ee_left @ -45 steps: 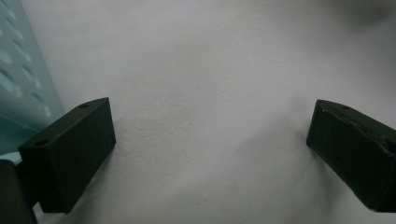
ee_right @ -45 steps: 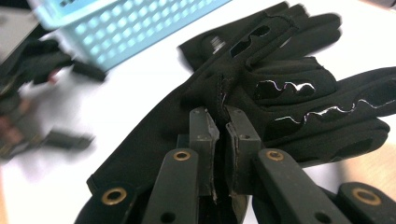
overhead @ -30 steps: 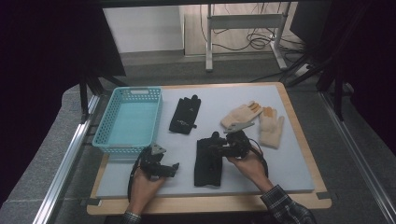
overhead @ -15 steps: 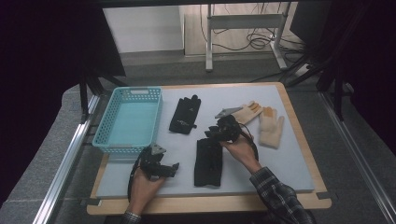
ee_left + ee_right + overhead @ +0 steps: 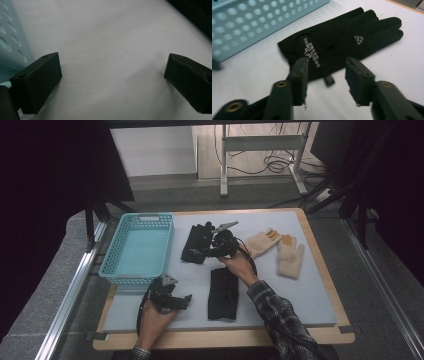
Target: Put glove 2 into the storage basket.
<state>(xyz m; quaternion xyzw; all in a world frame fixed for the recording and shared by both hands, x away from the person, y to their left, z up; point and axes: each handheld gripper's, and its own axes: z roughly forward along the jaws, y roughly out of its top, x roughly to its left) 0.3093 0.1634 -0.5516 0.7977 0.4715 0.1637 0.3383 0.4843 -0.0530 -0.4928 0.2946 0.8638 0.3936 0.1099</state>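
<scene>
Beside the turquoise basket point(image 5: 137, 251), the far black glove point(image 5: 196, 244) lies flat on the counter point(image 5: 310, 305), and your right claw point(image 5: 325, 75) is poised just over its cuff with the jaws parted; they have just been opening, and nothing is pinched between them yet. Seen from the right gripper view, the cuff edge and its small pull tab sit in the gap, so you look lined up for a grasp there. Come down until both jaw tips meet the counter, then close on the cuff itself rather than the tab alone, which could slip out. Take a full bite of fabric so the glove hangs rather than drags, and lift clear before swinging toward the basket rim.

Your left claw point(image 5: 186, 298) rests near the counter's front edge, jaws wide apart over bare surface, holding nothing. The second black glove point(image 5: 223, 294) lies just beside it, and the two tan gloves point(image 5: 278, 249) are well apart to the right.
</scene>
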